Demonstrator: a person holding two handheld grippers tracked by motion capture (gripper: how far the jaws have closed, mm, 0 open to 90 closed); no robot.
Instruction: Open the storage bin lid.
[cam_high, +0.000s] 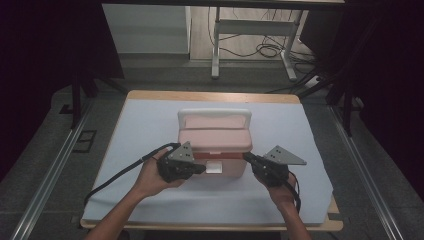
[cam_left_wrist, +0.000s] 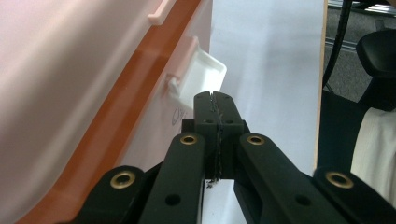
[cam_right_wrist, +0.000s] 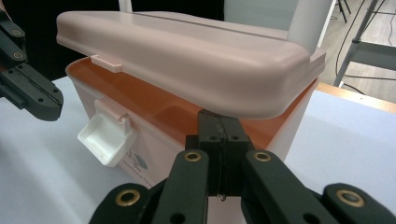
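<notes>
The left gripper (cam_high: 200, 169), fingers pressed together on nothing, sits just below the flipped-out white latch (cam_left_wrist: 201, 77) on the pink box (cam_high: 215, 142) mid-worktop (cam_high: 145, 125). The lid (cam_right_wrist: 187, 51) is lifted slightly. The right gripper (cam_high: 248, 157), fingers likewise pressed together, seems wedged under the lid's near right corner; contact is hidden.

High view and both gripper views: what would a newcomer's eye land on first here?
The pink storage box in the middle of the white-covered table, its lid raised off the orange rim at the front. Next, the white latch hanging open on the box's front. Then the two black claws at the box's front corners, the left claw shut just beside the latch, the right claw shut with its tip under the lifted lid's edge.
</notes>
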